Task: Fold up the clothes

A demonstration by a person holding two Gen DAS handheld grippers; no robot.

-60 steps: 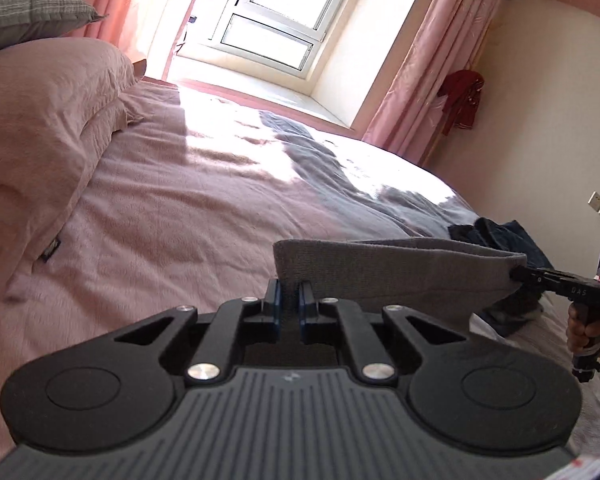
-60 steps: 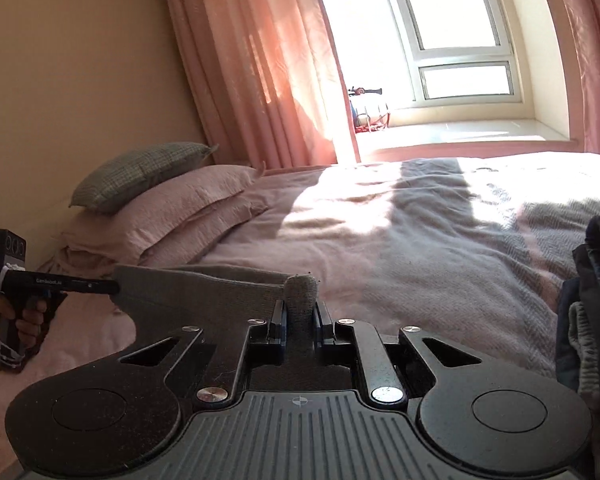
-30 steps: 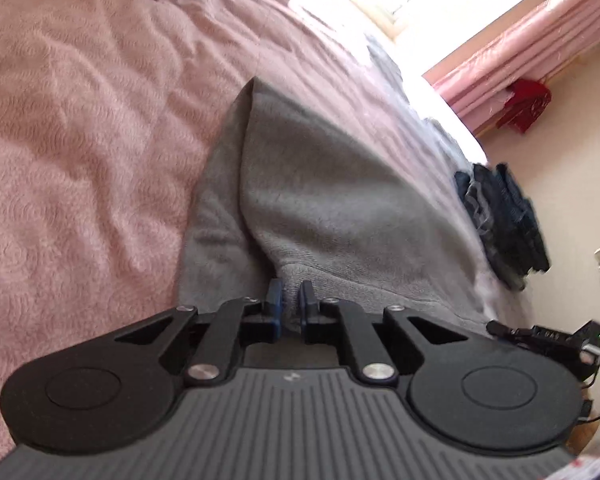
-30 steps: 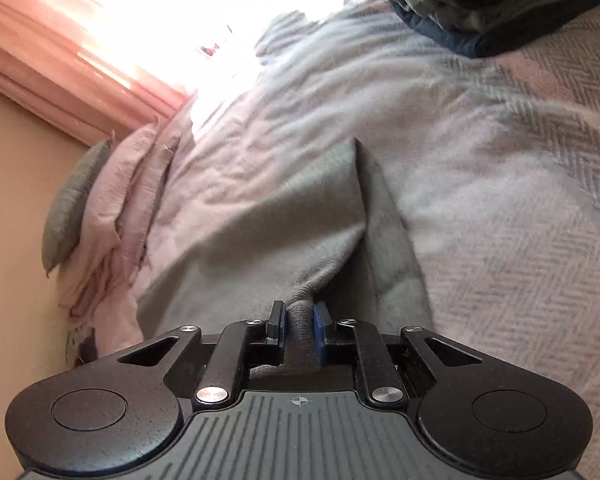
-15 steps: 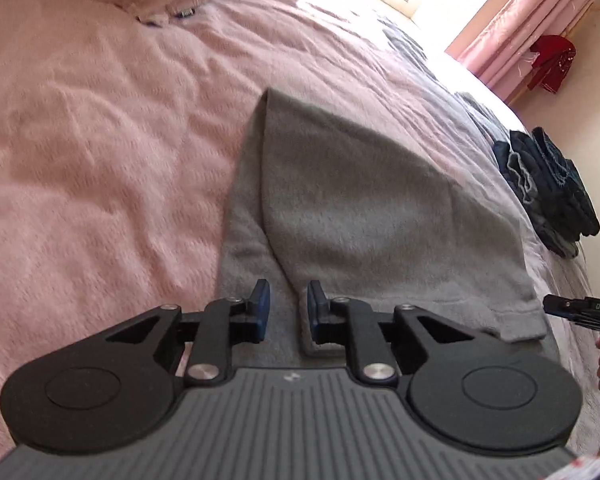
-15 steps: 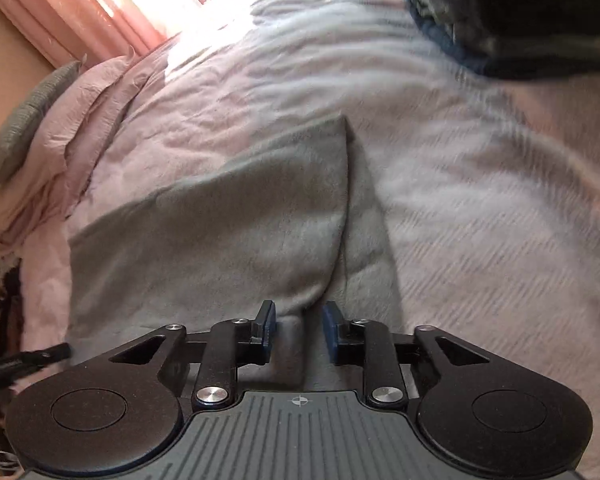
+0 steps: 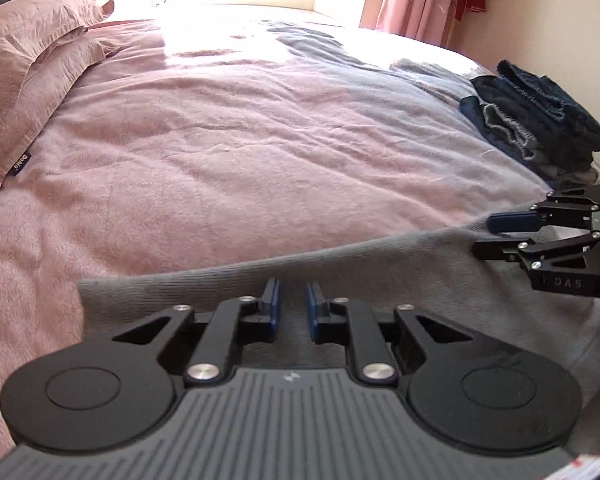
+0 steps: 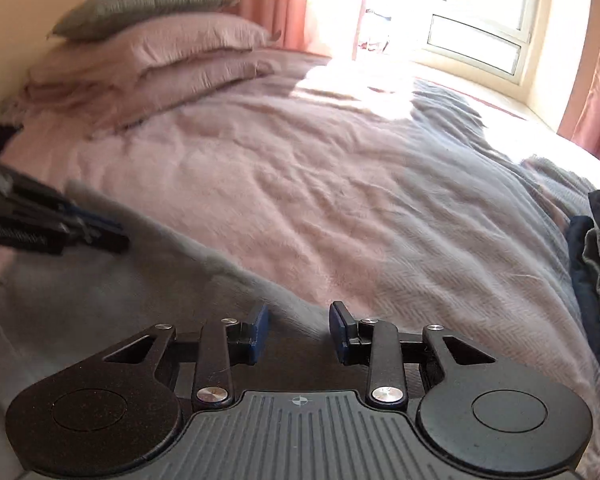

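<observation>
pillows [image 7: 28, 40]: way off ahead and to the left of the left claw, not involved.

left claw [image 7: 292, 284]: pointing down at the bed. Its blue pads are pulled almost together with only a thin slot between them. Can't tell if any fabric is caught in there, looks more like it's just sitting over the cloth.

grey garment [image 7: 380, 264]: this is the one being folded. It's lying flat on the pink bed cover [image 7: 240, 160], right under and just ahead of the left claw's tips. Its far edge runs as a long line from left of that claw across to the other claw.

right claw [image 8: 298, 312]: jaws have just been opening and now stand clearly apart. The grey cloth is under them but the pads aren't pressing on it, so nothing is held.

stack of dark clothes [image 7: 540, 120]: beyond the right claw, further up the bed, apart from the grey piece. Looks like the finished pile.

step in hand: I'd say a fold has just been laid down and let go, and both claws are lining up for a new grab.

next move: probably each claw needs to pick a fresh edge or corner. Tips should go low enough to catch both layers, clamp together, then lift evenly so the fold doesn't slide apart.
</observation>
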